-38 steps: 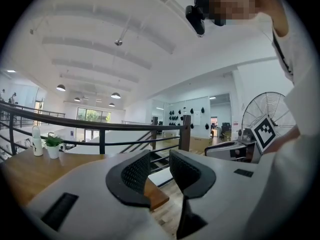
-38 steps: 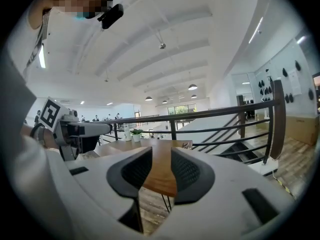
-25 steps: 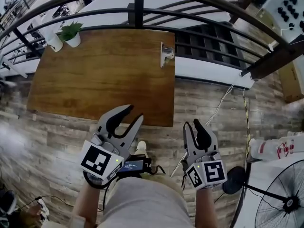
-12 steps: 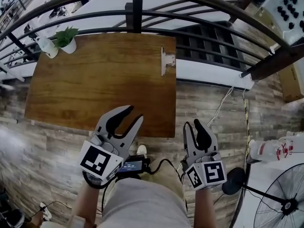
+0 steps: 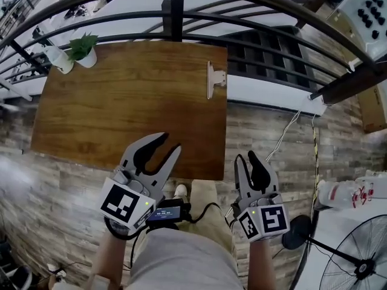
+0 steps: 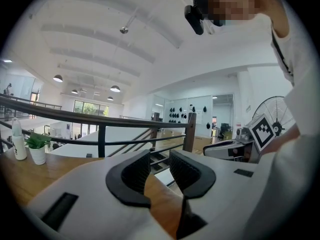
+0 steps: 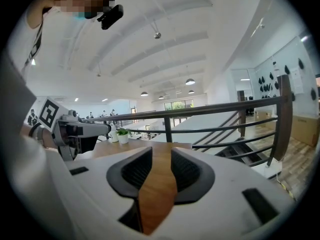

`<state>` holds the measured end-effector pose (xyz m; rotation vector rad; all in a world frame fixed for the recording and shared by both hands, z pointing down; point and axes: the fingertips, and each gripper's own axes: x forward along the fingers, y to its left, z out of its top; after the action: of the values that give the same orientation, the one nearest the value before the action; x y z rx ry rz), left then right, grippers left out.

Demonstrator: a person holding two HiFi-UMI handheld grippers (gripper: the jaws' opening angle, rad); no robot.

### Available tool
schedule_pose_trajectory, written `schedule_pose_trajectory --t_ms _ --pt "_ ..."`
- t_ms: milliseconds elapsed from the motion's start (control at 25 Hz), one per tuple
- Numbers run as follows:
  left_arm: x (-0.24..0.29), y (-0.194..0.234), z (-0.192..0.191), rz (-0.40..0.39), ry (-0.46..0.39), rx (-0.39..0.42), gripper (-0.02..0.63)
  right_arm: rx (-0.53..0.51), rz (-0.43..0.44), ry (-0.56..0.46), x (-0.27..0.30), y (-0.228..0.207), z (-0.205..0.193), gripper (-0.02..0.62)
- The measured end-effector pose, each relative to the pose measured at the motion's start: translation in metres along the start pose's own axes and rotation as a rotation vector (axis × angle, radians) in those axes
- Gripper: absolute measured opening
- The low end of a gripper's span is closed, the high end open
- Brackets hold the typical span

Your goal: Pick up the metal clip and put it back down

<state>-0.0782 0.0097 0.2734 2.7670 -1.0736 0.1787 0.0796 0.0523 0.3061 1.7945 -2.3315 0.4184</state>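
Holding both grippers out toward the wooden table (image 5: pixel 121 107), we have the left gripper (image 5: pixel 169 142) over its near edge, jaws spread and nothing between them. The right gripper (image 5: pixel 245 157) is likewise released and empty, just to the right of the table's near right corner. The metal clip (image 5: pixel 214 79) lies at the table's far right edge, well apart from both grippers, with only bare tabletop between it and us. At the far left corner a small potted plant (image 5: pixel 86 47) and a white bottle (image 5: pixel 58 58) stand close together. A dark railing (image 5: pixel 175 5) runs along the far side, just behind the clip. On the floor to the right we see a pale cable (image 5: pixel 284 132) and a standing fan (image 5: pixel 363 255).
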Motion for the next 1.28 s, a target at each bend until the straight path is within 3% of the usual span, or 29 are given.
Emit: schedule_pose_trajectory --t_ms 1280 --pt "0.133 0.076 -0.032 0.117 0.09 -0.056 0.123 -0.003 0.133 0.091 0.162 -0.092 -0.006 0.115"
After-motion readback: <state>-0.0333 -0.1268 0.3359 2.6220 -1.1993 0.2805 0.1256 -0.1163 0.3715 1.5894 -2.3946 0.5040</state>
